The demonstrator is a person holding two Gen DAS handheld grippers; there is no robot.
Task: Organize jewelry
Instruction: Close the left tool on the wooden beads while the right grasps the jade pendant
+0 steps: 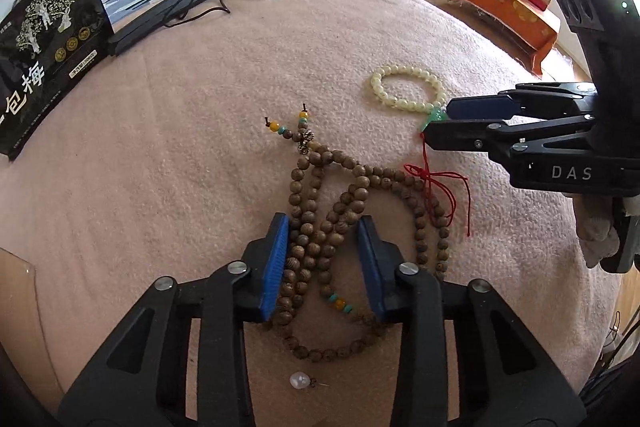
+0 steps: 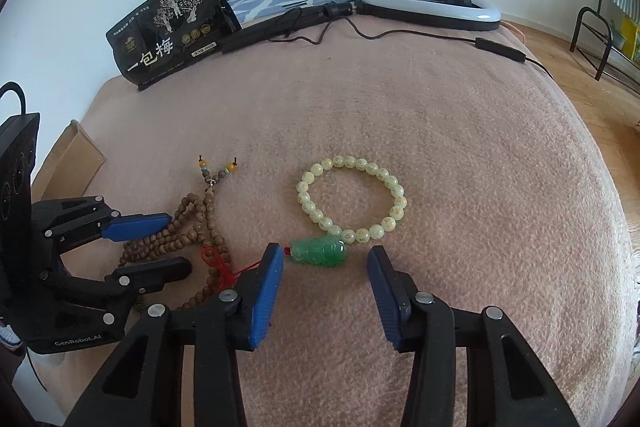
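Two pieces of beaded jewelry lie on the bed: one wooden bead necklace and one pale green bead bracelet. One loose pearl bead lies apart. Two grippers are present, the left gripper and the right gripper.

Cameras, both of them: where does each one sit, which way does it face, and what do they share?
Left wrist: rides the left gripper, facing down onto the wooden bead necklace between its fingers; the right gripper enters from the right.
Right wrist: rides the right gripper, facing down at the green pendant of the pale bead bracelet; the left gripper shows at left.
Shared: both pieces, pink blanket, black pouch.
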